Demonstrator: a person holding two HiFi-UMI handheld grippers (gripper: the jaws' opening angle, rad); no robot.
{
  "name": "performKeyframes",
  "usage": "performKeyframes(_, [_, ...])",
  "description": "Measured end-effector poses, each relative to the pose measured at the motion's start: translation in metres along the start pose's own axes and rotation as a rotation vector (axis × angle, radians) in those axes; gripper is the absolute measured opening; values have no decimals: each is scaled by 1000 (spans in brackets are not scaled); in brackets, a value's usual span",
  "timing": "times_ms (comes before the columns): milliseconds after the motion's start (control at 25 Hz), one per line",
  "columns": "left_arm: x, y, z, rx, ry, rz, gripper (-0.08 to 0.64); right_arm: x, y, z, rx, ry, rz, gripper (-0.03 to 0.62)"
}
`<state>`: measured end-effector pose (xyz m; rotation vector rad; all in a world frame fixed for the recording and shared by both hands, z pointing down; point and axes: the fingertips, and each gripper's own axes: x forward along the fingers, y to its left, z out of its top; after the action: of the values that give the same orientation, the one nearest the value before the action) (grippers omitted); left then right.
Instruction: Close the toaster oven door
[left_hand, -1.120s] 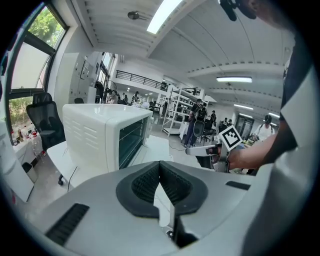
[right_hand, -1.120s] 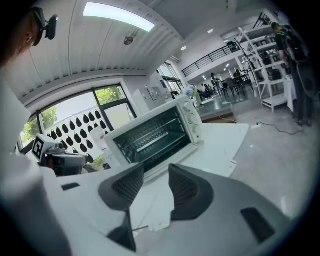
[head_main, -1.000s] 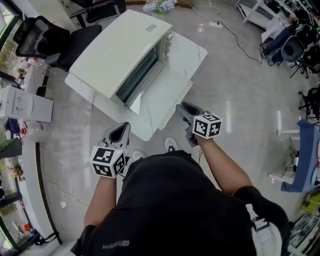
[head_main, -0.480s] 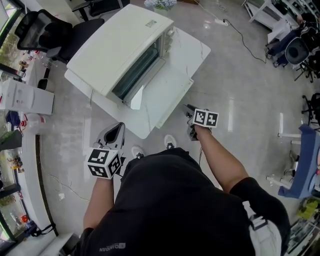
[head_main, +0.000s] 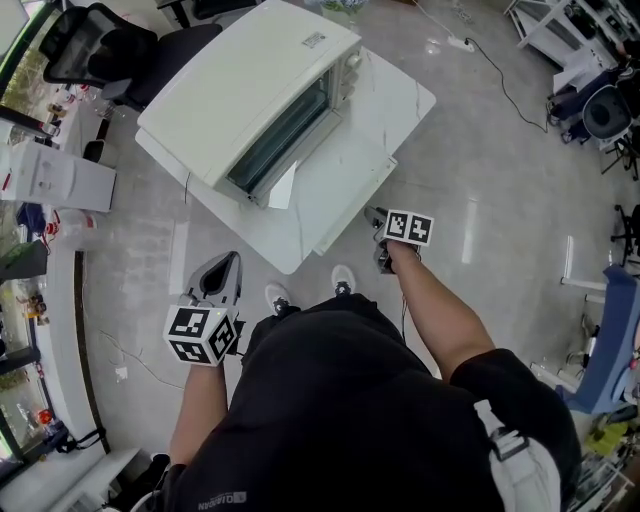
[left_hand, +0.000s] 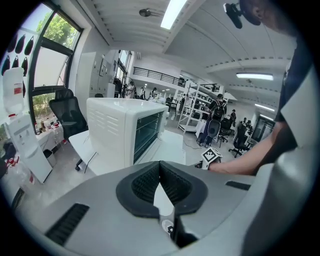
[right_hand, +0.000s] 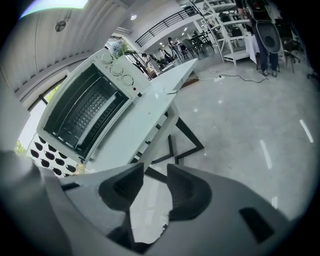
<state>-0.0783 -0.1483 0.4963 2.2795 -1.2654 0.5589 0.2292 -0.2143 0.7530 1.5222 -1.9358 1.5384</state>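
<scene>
While the toaster oven (head_main: 245, 95) sits on the white table (head_main: 350, 195) at about twelve o'clock from the person, its door (head_main: 282, 190) looks dropped open toward five o'clock, so the approach seems to be the step in hand. Off the table's edge hangs the right gripper (head_main: 378, 222), jaws parted and empty. At seven o'clock the left gripper (head_main: 228, 264) is clenched on nothing. Next, a jaw likely must reach under the door and lift. The table's near corner intervenes, and an office chair (head_main: 100, 55) stands at ten o'clock.
</scene>
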Motion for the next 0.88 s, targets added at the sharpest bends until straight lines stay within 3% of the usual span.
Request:
performKeyframes(400, [-6, 7, -6, -25, -1, 37, 3, 15, 2, 2, 8, 1, 14, 143])
performKeyframes(600, [-5, 9, -6, -27, 0, 31, 3, 14, 7, 3, 17, -5, 32, 95])
performKeyframes(880, [1, 8, -2, -12, -2, 3, 3, 7, 21, 10, 64, -51, 100, 94])
